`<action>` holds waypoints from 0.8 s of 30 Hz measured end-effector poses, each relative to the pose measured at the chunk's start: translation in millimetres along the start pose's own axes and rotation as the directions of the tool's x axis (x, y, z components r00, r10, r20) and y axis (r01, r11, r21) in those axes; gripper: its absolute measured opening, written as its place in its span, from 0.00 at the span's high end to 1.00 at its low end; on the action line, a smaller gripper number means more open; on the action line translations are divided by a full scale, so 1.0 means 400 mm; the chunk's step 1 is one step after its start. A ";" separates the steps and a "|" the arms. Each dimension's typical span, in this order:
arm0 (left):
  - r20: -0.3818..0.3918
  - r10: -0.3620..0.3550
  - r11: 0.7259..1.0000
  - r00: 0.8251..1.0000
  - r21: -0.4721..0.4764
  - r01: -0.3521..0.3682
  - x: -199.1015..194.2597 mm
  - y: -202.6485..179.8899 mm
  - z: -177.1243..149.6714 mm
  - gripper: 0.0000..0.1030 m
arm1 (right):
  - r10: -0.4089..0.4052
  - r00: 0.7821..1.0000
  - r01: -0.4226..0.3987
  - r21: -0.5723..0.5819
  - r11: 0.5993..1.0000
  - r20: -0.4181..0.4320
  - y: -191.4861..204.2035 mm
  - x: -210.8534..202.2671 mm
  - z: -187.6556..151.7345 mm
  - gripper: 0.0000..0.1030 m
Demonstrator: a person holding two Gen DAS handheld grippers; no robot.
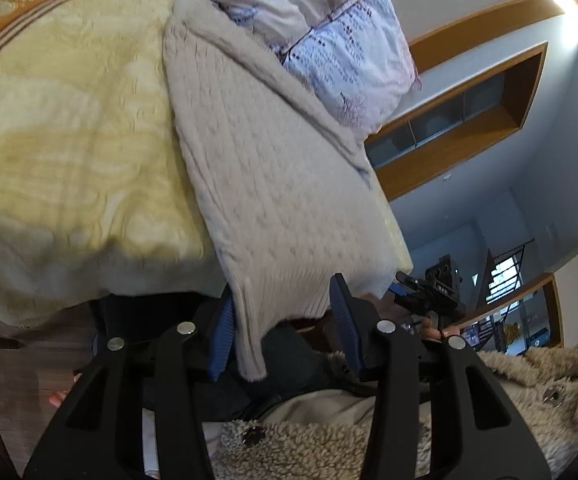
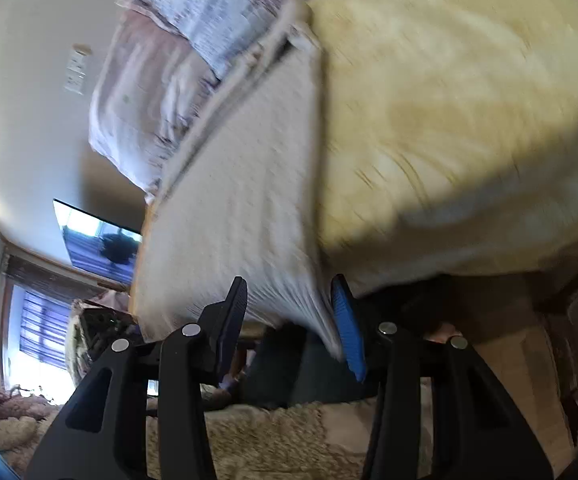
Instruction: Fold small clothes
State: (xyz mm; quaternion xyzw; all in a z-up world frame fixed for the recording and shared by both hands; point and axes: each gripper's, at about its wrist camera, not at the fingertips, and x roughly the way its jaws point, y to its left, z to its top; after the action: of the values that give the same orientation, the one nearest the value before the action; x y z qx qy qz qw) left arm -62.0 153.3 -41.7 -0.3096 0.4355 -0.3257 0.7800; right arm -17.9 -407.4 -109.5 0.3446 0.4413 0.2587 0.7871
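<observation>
**Q.** Where did the garment lie, and how were the jaws set?

**A.** The cream knit garment (image 1: pixel 273 184) lay lengthwise on the yellow bedspread (image 1: pixel 69 128), its far end touching the patterned pillows (image 1: pixel 329 28) and its near hem hanging over the bed's edge. The left gripper (image 1: pixel 285 320) stood with its jaws parted and one hem corner drooping between them, the cloth touching only the left blue pad (image 1: pixel 223 344). The right gripper (image 2: pixel 289 320) was likewise spread, the other hem corner between its jaws and lying against the right blue pad (image 2: pixel 347 332). Neither was clenched on the knit. The right wrist view was motion-blurred.

**Q.** How was the garment judged to handle?

**A.** As light, soft and wholly limp: the overhanging ribbed hem (image 1: pixel 285 300) sagged under its own weight. A cabled knit of this kind probably stretches and clings rather than slips, so it would sag between two holds.

**Q.** Where was hold best taken?

**A.** At the two hem corners, on the ribbed band, where the doubled cloth appeared thickest; the pads should close well in from the edge.
</observation>
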 end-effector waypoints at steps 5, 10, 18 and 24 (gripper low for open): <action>-0.035 -0.008 1.000 0.999 -0.019 0.008 0.039 0.021 -0.006 0.57 | 0.057 0.998 -0.057 -0.015 0.998 -0.008 -0.016 0.036 0.002 0.55; -0.050 -0.025 0.999 0.998 -0.025 0.024 0.068 0.022 -0.003 0.65 | 0.115 0.993 -0.115 -0.064 0.991 -0.010 -0.013 0.040 -0.008 0.65; -0.073 -0.023 1.000 0.997 0.012 0.024 0.071 0.010 -0.007 0.90 | 0.194 0.981 -0.196 -0.180 0.964 -0.027 0.049 0.026 -0.034 0.91; -0.035 -0.030 0.997 0.999 0.067 0.033 0.040 -0.022 0.014 0.93 | 0.236 0.970 -0.215 -0.264 0.940 0.050 0.108 -0.017 -0.015 0.92</action>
State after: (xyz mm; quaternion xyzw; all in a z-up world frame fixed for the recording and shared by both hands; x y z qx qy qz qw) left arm -52.7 136.7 -40.5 -0.2842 0.4325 -0.3578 0.7772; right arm -30.9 -383.2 -74.9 0.2984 0.3296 0.3881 0.8073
